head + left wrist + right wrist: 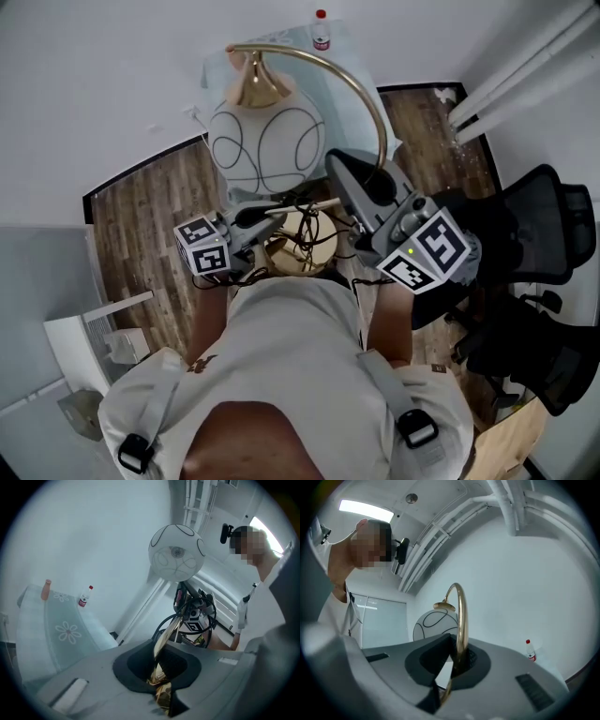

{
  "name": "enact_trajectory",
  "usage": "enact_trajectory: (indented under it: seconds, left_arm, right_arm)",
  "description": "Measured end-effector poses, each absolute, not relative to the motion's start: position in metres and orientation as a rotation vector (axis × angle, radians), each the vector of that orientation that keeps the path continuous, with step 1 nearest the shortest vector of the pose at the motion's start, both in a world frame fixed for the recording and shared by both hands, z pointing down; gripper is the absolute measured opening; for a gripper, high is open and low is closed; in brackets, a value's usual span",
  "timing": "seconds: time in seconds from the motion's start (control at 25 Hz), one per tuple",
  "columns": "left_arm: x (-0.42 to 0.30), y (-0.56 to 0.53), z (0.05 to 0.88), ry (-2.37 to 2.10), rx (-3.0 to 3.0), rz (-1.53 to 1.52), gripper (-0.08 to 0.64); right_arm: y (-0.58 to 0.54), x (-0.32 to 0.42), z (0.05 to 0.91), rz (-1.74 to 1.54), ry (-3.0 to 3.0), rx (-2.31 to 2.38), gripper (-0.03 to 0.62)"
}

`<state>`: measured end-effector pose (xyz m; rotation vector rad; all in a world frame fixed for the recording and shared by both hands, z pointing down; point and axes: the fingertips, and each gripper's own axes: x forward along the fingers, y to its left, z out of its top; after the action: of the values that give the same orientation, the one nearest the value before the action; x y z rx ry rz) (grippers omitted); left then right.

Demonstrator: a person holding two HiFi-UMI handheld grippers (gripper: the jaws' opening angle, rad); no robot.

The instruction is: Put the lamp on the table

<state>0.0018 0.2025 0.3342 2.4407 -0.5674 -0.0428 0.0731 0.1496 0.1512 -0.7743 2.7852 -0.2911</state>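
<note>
2 grippers are engaged on 1 lamp [253,150], which is held clear of every surface at the centre of the head view, just ahead of the person's chest. The left gripper [279,212] is clamped on the gold lower part of the lamp, seen wedged between its jaws in the left gripper view [161,677]. The right gripper [366,180] is pinched on the gold arched stem [461,616], which is seen rising out of its closed jaws in the right gripper view [452,667]. 1 white globe shade [176,552] with black looping lines hangs from the arch. 1 gold base [300,248] is seen below it, with a black cord [309,225] bunched around it. Progress is judged as follows: pick-up done, carry under way, placement not yet done. The lamp is recorded as short of the table [352,58] and not touching it. The table is entered at the top centre of the head view, against the wall [94,75]. Its top is pale and translucent, with a flower pattern visible in the left gripper view [61,630]. 1 red-capped bottle [321,33] and 1 small pinkish object [46,589] are stood near its back edge, so the front area is judged free for the base. The room is entered with white walls, dark wood-plank floor [141,216], 2 white pipes [516,66] at the upper right and 1 black office chair [544,234] at the right.
</note>
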Motion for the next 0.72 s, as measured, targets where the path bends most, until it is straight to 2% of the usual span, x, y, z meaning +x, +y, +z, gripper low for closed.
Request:
enact_trajectory:
  seconds: [0.72]
  left_arm:
    - [0.018, 0.088, 0.350, -0.602, 2.424, -0.038, 0.025]
  right_arm:
    - [0.030, 0.088, 0.170, -0.325, 2.827, -0.812, 0.000]
